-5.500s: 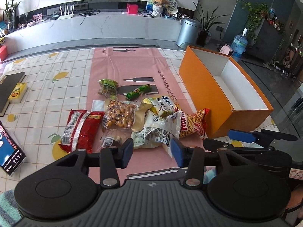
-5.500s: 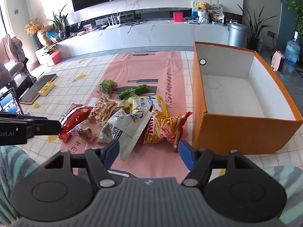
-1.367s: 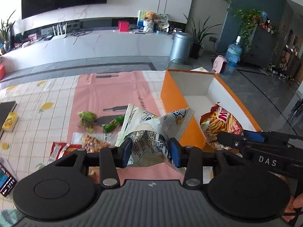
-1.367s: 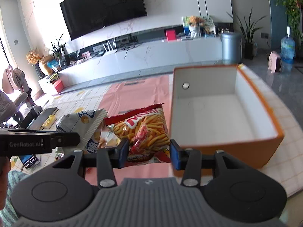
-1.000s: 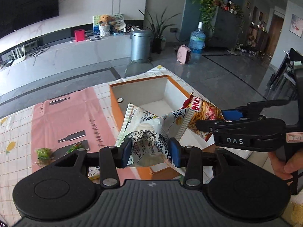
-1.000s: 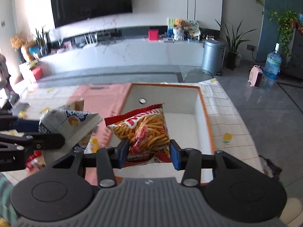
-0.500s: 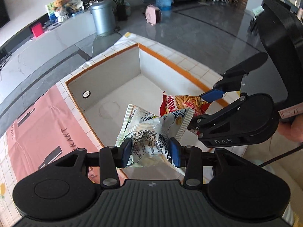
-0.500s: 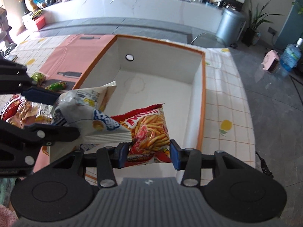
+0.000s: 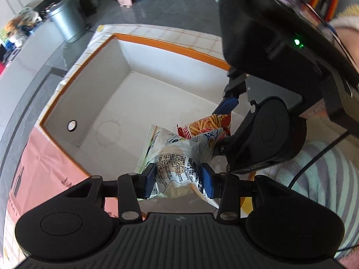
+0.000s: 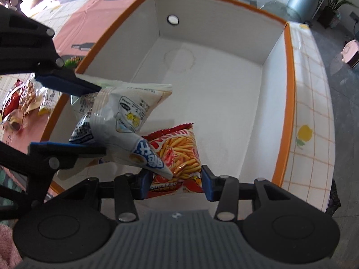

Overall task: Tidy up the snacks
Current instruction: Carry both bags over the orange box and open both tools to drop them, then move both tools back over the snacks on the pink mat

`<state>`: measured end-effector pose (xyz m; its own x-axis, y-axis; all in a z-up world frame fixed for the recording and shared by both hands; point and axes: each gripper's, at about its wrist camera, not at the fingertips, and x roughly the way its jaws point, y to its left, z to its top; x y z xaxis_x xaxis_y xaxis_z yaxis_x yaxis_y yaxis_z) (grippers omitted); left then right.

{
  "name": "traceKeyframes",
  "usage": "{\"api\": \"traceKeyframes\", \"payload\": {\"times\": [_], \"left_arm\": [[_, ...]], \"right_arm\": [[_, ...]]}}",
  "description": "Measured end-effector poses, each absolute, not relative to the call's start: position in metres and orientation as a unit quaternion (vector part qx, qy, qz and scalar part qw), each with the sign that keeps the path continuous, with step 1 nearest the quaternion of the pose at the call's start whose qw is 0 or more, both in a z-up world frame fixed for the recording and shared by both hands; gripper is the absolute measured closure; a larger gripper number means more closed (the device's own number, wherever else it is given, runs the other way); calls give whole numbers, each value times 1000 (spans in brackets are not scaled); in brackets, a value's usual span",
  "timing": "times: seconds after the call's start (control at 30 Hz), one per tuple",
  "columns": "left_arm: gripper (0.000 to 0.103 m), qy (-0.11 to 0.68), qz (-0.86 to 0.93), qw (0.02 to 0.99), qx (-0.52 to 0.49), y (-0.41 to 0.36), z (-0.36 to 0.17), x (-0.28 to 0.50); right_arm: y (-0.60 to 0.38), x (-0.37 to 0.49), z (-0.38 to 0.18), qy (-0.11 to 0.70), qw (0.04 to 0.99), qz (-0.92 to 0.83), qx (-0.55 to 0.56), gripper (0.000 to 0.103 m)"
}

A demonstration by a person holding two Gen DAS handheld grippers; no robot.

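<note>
Both tongs now hang over the open mouth of the orange box [image 10: 289, 71], where half a second ago they were only arriving above its near edge and a second ago were level with its side; the carry is finished and the drop is what remains, in my judgement. The box's white interior is bare apart from a faint ring mark on the floor and a round hole in one end wall, so nothing is stored yet. The left tongs [image 9: 178, 180] are clamped on the white snack bag [image 9: 179, 154], its crumpled body pointing down into the box; the right tongs [image 10: 175, 182] are clamped on the red bag of fries-shaped snacks [image 10: 177, 154], just beside it — the white bag's corner overlaps the red one in the right wrist view. On the tabletop [image 10: 314, 103], left of the box, the remaining snacks [image 10: 20, 98] lie on the pink runner [image 10: 89, 22] — so after release there are more trips to make.
</note>
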<state>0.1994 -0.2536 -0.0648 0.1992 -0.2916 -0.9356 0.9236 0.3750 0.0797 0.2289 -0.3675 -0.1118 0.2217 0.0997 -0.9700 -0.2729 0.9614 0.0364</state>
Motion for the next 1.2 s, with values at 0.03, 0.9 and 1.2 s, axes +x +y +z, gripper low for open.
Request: {"api": "traceKeyframes", "payload": {"times": [0.03,0.9,1.2], "left_arm": [[55,461,-441,686,350,-255,-69,202],[44,465,-414,710,329,-221,-31,167],[44,427,-384,778,255,-166,19,132]], "right_arm": [[-367,229,-114,616,775,120,-75,59],[-358,207,-80,603,789,75,-88,38],[-337,161,-30,537,839,59,-62,38]]}}
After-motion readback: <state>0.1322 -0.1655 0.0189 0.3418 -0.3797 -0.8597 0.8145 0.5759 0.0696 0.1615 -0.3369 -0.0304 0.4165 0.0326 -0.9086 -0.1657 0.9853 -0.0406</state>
